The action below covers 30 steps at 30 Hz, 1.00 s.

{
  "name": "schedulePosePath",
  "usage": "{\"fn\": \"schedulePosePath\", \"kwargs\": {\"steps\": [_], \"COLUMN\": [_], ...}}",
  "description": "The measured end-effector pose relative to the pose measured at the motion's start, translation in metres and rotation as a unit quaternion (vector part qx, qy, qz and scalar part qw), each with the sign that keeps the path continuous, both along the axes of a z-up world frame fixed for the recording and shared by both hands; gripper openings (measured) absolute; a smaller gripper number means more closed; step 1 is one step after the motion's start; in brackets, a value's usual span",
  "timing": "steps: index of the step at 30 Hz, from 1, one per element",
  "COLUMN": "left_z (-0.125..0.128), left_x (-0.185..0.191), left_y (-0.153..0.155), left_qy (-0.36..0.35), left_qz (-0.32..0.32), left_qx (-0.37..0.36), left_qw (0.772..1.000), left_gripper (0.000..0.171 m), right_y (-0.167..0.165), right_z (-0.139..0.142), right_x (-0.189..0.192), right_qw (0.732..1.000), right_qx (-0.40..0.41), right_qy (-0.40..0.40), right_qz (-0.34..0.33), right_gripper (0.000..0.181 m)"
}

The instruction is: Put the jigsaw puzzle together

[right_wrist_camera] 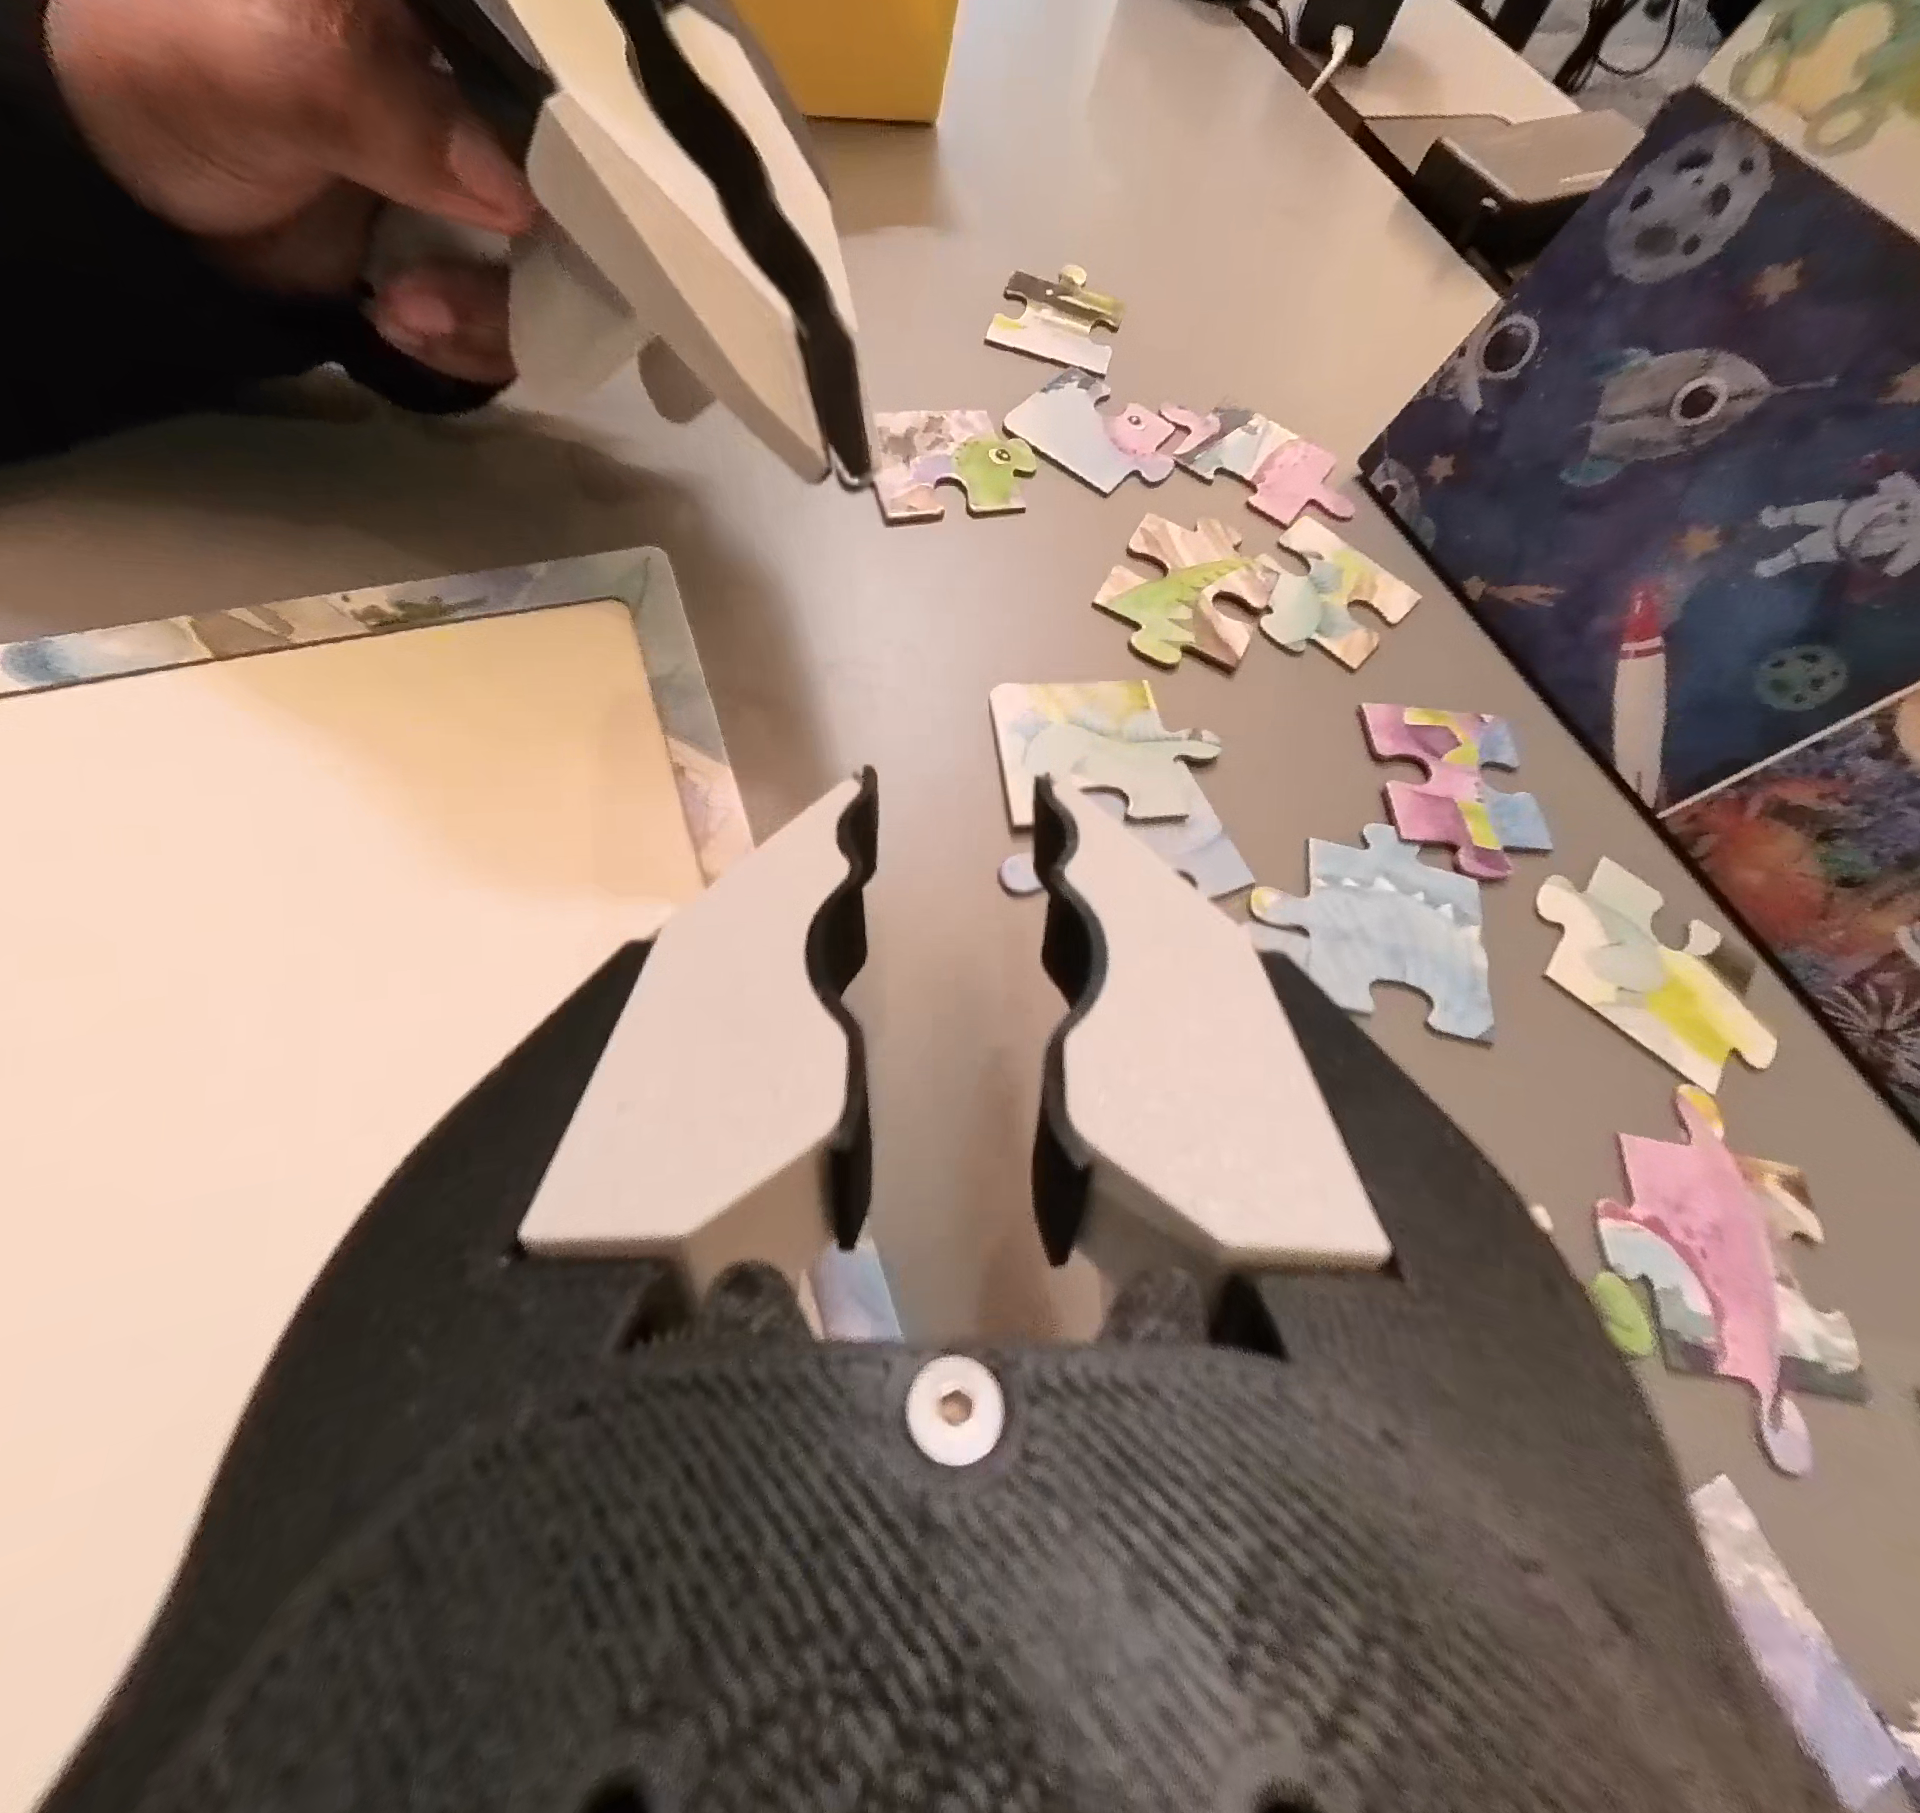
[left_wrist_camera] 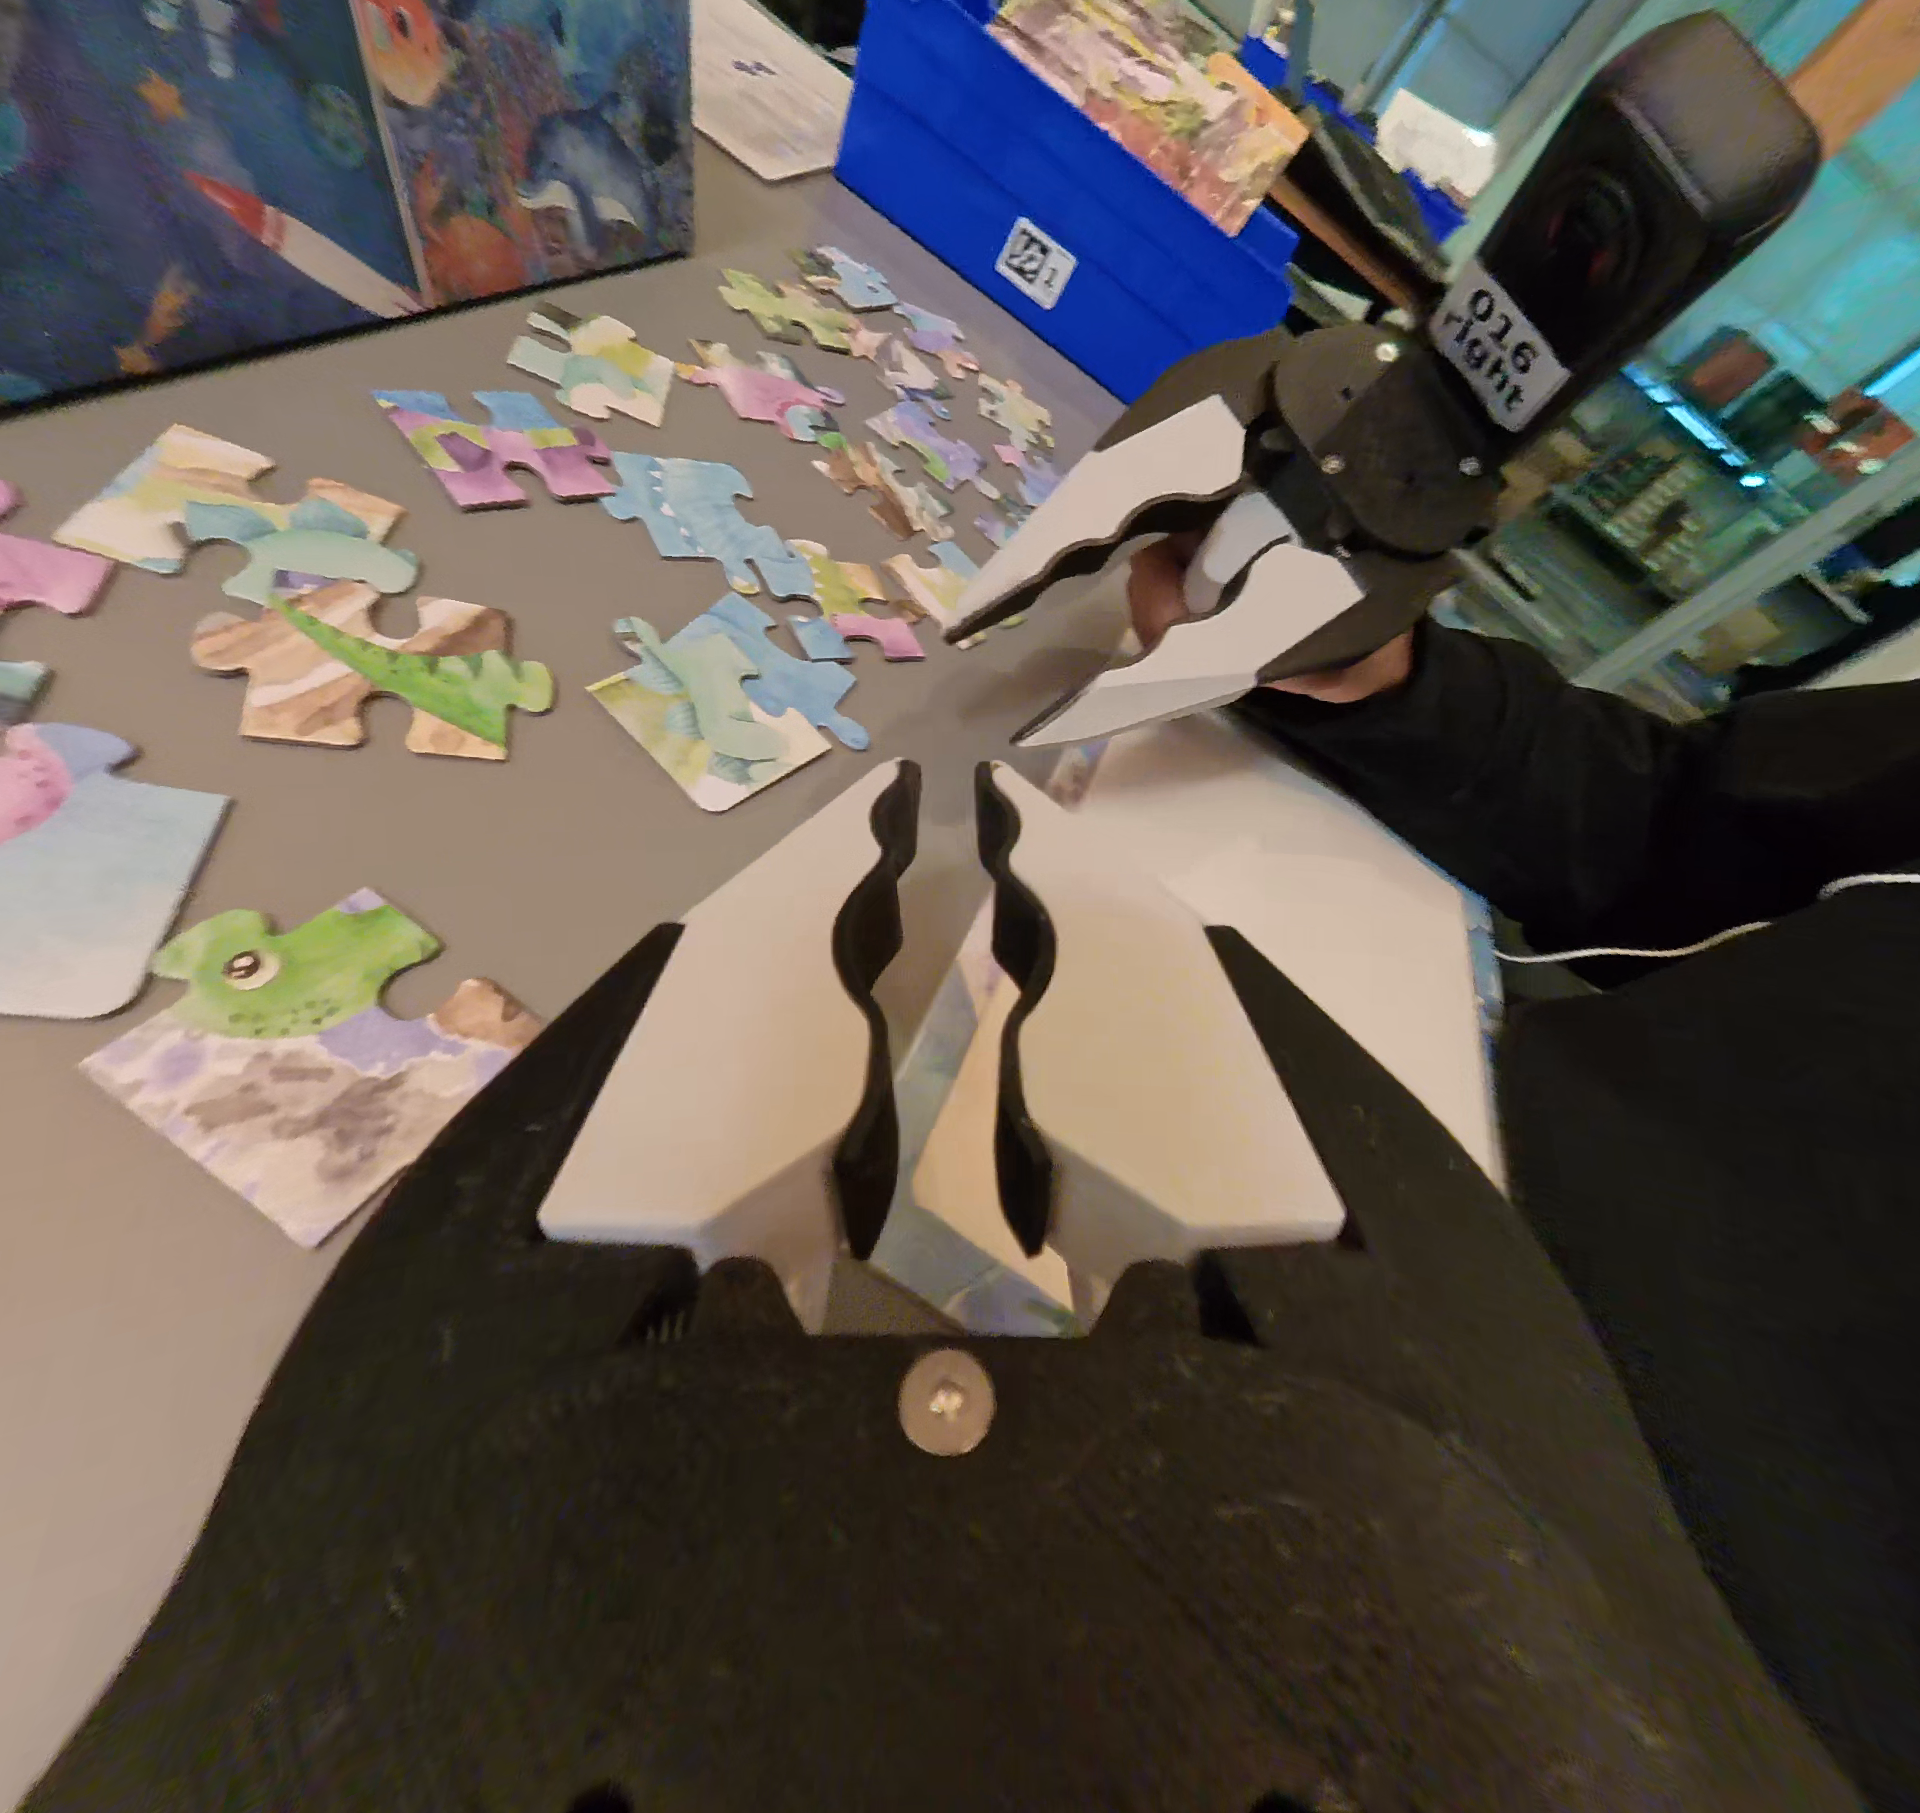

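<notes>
We are at the very start: the tray [right_wrist_camera: 343,932] is bare inside its painted border, and every piece lies loose on the table [left_wrist_camera: 582,890], so we judge the step in hand to be choosing and fetching the first piece.

Our left gripper [left_wrist_camera: 948,776] has its fingers a narrow gap apart with nothing between them. From the right wrist view its tips come down just beside the corner of the green-head piece [right_wrist_camera: 956,470], near touching, though we cannot tell whether they touch. Our right gripper [right_wrist_camera: 951,797] is also parted, wider, and empty, hovering over bare table with the pale corner piece [right_wrist_camera: 1081,740] just beyond its right fingertip.

The pieces spread to the far side of the grippers, between the tray and the picture boxes [right_wrist_camera: 1683,475]: 2 joined-looking ones with a green tail [right_wrist_camera: 1195,594], a purple one [right_wrist_camera: 1455,787], a blue one [right_wrist_camera: 1392,932], and a pink one [right_wrist_camera: 1725,1275] nearer the right gripper's base. The tray sits well to the left of the right gripper, its corner near the left finger.

The next move, in our judgement, calls for getting a finger under a flat, thin piece: a tip may have to tilt its edge up, or slide it, before the fingers can pinch. A corner piece would be a sensible first choice, since it seats against the tray's border.
</notes>
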<state>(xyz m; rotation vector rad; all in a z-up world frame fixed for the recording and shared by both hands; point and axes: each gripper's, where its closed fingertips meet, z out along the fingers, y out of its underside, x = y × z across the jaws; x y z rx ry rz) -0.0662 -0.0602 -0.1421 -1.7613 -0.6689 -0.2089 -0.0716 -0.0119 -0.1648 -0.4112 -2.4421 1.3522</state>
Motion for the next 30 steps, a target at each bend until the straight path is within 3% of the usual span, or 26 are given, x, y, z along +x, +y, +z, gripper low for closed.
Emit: {"fn": "schedulePosePath", "kwargs": {"steps": [4,10,13,17,20,25,30], "left_z": [-0.012,-0.030,-0.032,-0.030,-0.029,-0.025,-0.015], "left_x": [-0.013,-0.016,-0.015,-0.016,-0.016,-0.014,-0.020], "left_y": [-0.011,-0.013,-0.012,-0.012,-0.013,-0.011,-0.016], "left_qy": [0.021,0.056,0.063,0.060,0.058,0.063,0.073], "left_qz": [0.043,0.054,0.052,0.053,0.052,0.051,0.071], "left_qx": [-0.056,-0.138,-0.150,-0.143,-0.137,-0.131,-0.105], "left_qw": [0.997,0.987,0.985,0.986,0.987,0.988,0.989], "left_gripper": [0.000,0.000,0.000,0.000,0.000,0.000,0.000], "right_y": [0.001,-0.009,-0.010,-0.020,-0.024,-0.021,-0.018], "right_z": [-0.008,-0.020,-0.031,-0.045,-0.044,-0.032,0.004], "right_x": [-0.006,-0.026,-0.042,-0.048,-0.051,-0.042,0.009], "right_qw": [1.000,0.997,0.995,0.991,0.991,0.994,0.995], "right_qx": [0.006,0.019,0.060,0.087,0.089,0.076,0.016], "right_qy": [-0.024,-0.079,-0.076,-0.100,-0.103,-0.073,-0.094], "right_qz": [-0.003,0.002,-0.009,0.004,0.006,0.010,0.042], "right_gripper": [0.031,0.039,0.057,0.063,0.046,0.046,0.046]}}
